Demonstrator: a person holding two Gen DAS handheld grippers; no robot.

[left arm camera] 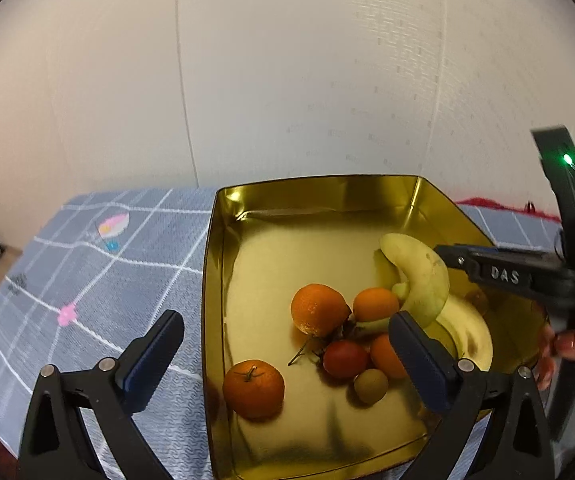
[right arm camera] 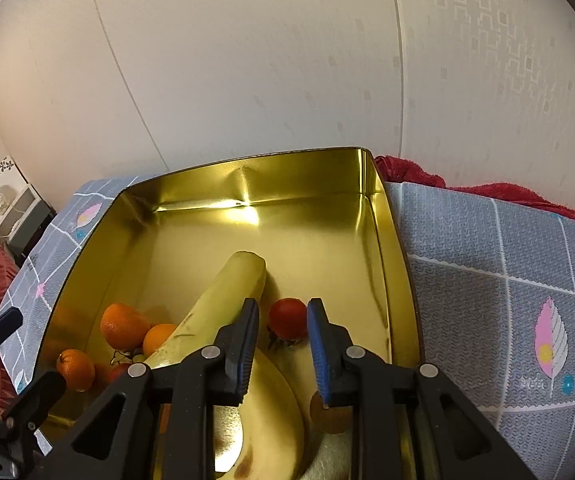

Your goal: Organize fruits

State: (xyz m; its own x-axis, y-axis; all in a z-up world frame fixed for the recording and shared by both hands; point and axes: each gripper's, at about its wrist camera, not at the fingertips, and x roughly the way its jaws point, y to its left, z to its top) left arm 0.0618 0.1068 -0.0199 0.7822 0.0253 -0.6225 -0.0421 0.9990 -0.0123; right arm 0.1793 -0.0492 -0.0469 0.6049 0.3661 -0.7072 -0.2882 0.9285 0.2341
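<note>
In the gold tin (left arm camera: 215,280) on the checked cloth (left arm camera: 87,280), oranges (left arm camera: 319,310) and a banana (left arm camera: 423,276) cluster together. Left gripper (left arm camera: 283,352) spread wide, empty. Right gripper (right arm camera: 281,344) narrowly parted, gripping nothing, the banana beside its left finger.

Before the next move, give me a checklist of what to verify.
1. Left gripper jaws open and empty: ok.
2. Right gripper jaws shut, nothing between them: ok.
3. Right gripper clear of the banana: cannot tell, one finger overlaps it.
4. Banana inside the gold tin: ok.
5. Tomato and lone orange inside the tin: ok.
</note>
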